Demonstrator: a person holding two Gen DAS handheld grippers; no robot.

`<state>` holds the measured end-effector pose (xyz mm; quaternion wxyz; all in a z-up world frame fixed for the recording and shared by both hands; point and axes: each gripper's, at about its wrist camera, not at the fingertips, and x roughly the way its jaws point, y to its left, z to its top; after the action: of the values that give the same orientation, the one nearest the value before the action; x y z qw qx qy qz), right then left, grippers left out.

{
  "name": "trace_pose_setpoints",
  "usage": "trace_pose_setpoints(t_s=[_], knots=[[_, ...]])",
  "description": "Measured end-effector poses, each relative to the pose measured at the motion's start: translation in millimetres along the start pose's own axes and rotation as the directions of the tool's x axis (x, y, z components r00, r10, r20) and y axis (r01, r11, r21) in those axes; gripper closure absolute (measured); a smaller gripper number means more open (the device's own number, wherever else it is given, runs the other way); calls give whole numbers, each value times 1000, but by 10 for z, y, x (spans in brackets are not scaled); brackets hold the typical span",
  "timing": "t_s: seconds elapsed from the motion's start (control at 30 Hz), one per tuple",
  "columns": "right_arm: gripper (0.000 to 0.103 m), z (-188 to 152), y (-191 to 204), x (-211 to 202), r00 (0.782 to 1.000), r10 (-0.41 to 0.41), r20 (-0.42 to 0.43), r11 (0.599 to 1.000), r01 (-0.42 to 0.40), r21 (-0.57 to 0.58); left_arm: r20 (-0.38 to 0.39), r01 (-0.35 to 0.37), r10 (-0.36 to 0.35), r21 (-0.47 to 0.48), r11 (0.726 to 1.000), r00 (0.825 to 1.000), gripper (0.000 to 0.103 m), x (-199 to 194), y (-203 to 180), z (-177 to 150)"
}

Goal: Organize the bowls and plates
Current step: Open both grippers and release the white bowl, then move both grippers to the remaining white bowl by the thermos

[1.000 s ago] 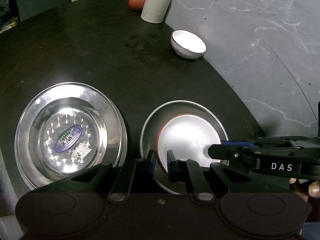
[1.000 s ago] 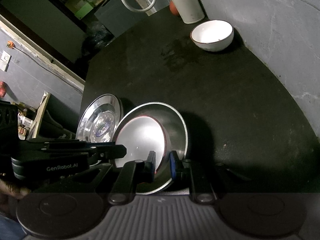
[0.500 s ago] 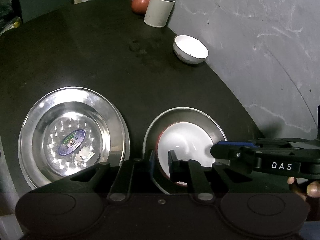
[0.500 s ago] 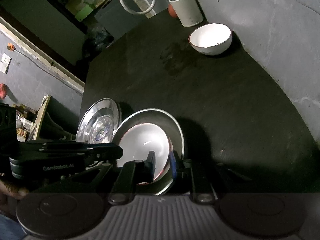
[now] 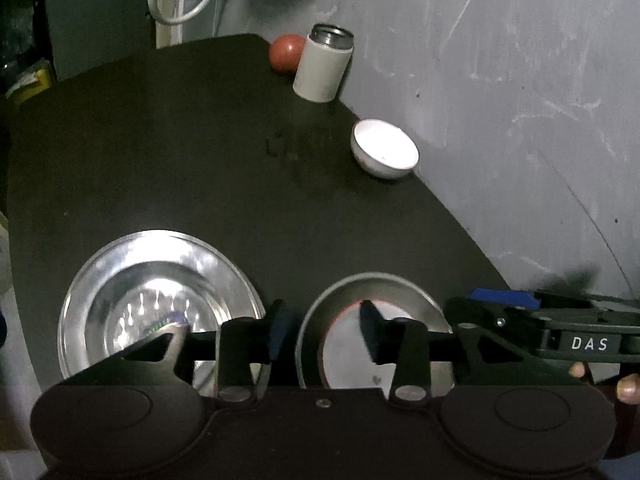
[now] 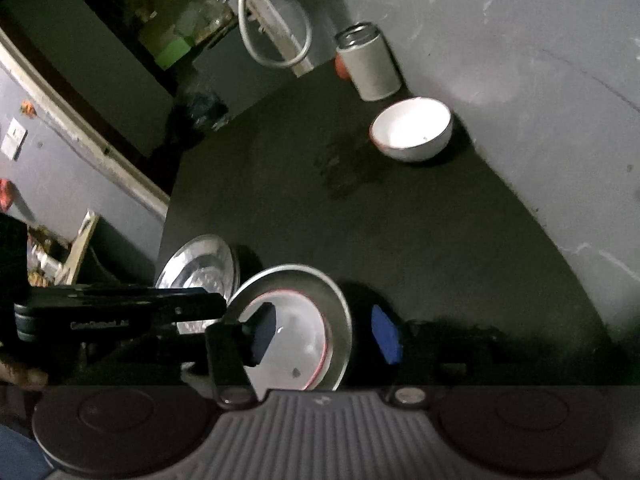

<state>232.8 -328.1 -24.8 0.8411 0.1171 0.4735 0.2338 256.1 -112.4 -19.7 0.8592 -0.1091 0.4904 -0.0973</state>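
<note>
A steel plate lies on the dark table with a red-rimmed white bowl in it; both also show in the right wrist view, plate and bowl. A second, larger steel plate lies to its left. A white bowl stands far right by the wall. My left gripper is open, its jaws straddling the near left rim of the plate with the bowl. My right gripper is open, its jaws straddling that plate's right rim.
A white canister and a red ball stand at the table's far corner. A grey wall borders the table on the right. The table's left edge drops off beside the large plate.
Both grippers were shut on the rim of the plate with the bowl; now both have opened and pulled back a little. The plate and bowl rest on the table.
</note>
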Motion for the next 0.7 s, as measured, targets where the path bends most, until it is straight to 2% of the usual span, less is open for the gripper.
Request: trace_pose_setpoints(t_s=[0.07, 0.2, 0.27, 0.37, 0.47, 0.57, 0.7], knots=[[36, 28, -48, -8, 1000, -4, 13, 1000, 4, 18, 13, -5, 5, -1, 1000, 1000, 39, 7, -4, 43], [26, 65, -116, -6, 999, -14, 35, 999, 12, 43, 35, -42, 42, -7, 999, 999, 21, 77, 30, 163], [22, 81, -160, -15, 998, 2, 59, 998, -5, 61, 27, -45, 46, -28, 999, 999, 9, 156, 78, 245], [12, 91, -228, -3, 995, 11, 102, 995, -21, 93, 26, -18, 20, -85, 996, 999, 1, 268, 174, 389], [1, 110, -305, 23, 990, 8, 143, 989, -29, 146, 34, -22, 25, -99, 995, 999, 1, 373, 230, 556], [0, 138, -368, 60, 982, -12, 187, 981, -25, 190, 34, -42, 44, -63, 997, 998, 1, 514, 215, 738], [0, 180, -430, 168, 970, -54, 237, 970, -6, 243, 90, -60, 56, 37, 998, 994, 1, 660, 124, 937]])
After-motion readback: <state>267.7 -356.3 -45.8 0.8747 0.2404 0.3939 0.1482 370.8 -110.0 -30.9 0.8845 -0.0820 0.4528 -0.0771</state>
